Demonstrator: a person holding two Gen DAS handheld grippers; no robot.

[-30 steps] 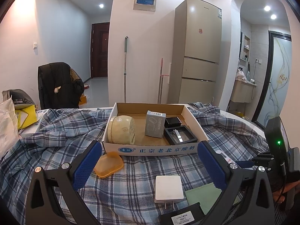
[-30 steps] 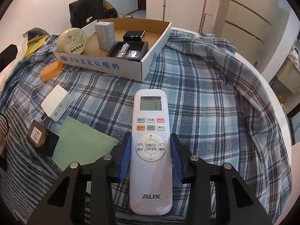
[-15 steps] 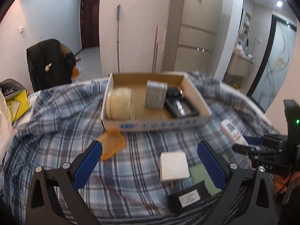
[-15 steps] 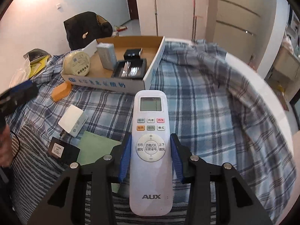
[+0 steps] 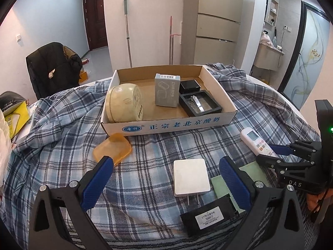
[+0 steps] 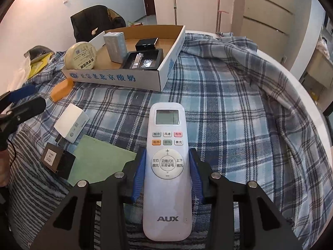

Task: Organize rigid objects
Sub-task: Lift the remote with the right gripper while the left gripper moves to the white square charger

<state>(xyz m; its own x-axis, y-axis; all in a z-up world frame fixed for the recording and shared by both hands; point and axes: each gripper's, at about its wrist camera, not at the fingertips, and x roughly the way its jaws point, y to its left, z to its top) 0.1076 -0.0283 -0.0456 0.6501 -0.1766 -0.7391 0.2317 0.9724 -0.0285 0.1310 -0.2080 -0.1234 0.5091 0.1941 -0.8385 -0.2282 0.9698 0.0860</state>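
My right gripper [image 6: 167, 156] is shut on a white AUX remote [image 6: 167, 166], held above the plaid cloth; the remote [image 5: 257, 143] also shows at the right of the left wrist view. My left gripper [image 5: 166, 164] stands open over the cloth, with a white charger [image 5: 191, 177] between and beyond its fingers. An orange soap-like block [image 5: 112, 151] lies by the left fingertip. A cardboard box [image 5: 172, 124] behind holds a round cream tin [image 5: 122, 102], a grey carton [image 5: 166, 92], a small black box [image 5: 189, 85] and a black case with nail clippers [image 5: 199, 103].
A black adapter with a white label [image 5: 208, 217] and a green sheet [image 5: 224, 184] lie near the front edge. The plaid cloth [image 6: 239, 108] covers a round table, bare to the right of the box. A chair with a dark jacket [image 5: 52, 66] stands behind on the left.
The left gripper has tipped downward and moved nearer the charger and the orange block. The right gripper still holds the remote, barely moved.
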